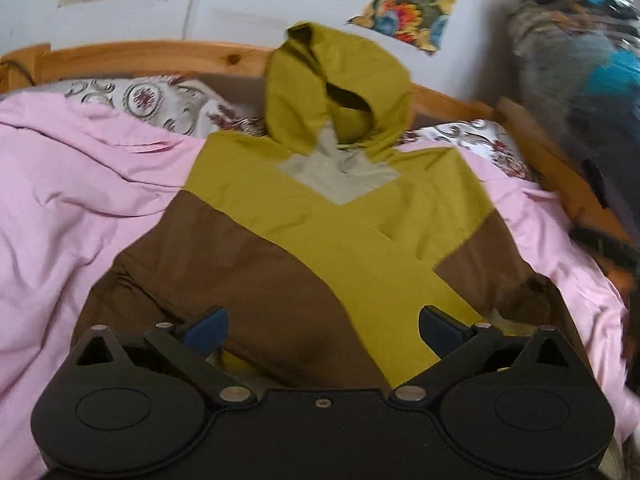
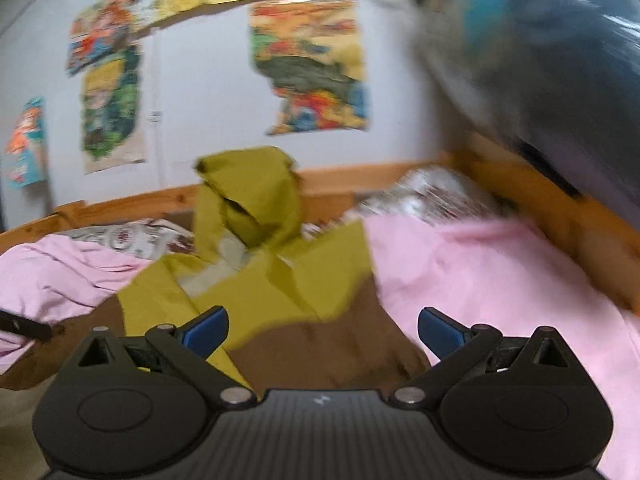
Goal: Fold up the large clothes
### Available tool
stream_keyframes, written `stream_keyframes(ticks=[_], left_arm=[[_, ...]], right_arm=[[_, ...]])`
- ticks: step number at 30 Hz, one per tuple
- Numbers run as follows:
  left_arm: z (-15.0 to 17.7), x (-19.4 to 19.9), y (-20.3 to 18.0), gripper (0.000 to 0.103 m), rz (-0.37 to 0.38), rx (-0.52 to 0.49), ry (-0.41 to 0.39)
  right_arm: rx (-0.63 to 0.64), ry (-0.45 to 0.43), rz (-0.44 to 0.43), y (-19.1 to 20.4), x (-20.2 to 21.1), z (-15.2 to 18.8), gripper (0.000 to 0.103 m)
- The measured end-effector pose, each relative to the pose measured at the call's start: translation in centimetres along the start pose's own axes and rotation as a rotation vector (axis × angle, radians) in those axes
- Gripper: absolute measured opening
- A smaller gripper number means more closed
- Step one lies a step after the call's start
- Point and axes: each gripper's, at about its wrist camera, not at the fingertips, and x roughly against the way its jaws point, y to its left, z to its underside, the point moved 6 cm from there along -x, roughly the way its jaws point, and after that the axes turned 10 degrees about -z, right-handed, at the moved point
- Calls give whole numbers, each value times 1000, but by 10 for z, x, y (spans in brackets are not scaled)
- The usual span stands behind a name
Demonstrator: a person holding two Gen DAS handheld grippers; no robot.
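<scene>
Mustard and brown, the hooded jacket (image 1: 304,216) lies on the pink bed cover (image 1: 80,184), its hood (image 1: 336,92) propped against the far wooden bed frame (image 1: 132,56). Both sleeves seem already folded across the chest, so I judge the sleeve step is done. The left claw (image 1: 323,326) stands wide open over the near hem and holds nothing. The right claw (image 2: 322,328) is also wide open and empty, above the jacket's right side. Next, I think, each claw must take a near hem corner and carry it toward the hood.
</scene>
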Motion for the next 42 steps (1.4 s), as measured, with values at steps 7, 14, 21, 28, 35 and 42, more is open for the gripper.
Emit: stream_keyframes(ticks=[7,14,21,28,35,42], left_arm=[[-23,-35,18,102,-8,-6,-1],[-18,-48,36,102,-30,-9,32],[-20,-41,61,102,-90,2,37],[-26,-13,66,102,-125,-7,-28],[-30,15,75,102,-186,38,-98],[-25,36,93,102,-222,138,-134]], right_arm=[[-28,93,-204,-4,-162,-113,103],[-62,119,-96,-18,-304,-170,96],[-101,119,-56,-13,-354,-175,33],[195,30,-188,36,-286,-158,4],[637,3,-275,89,-157,-76,3],[752,174,-236,83,-98,19,3]])
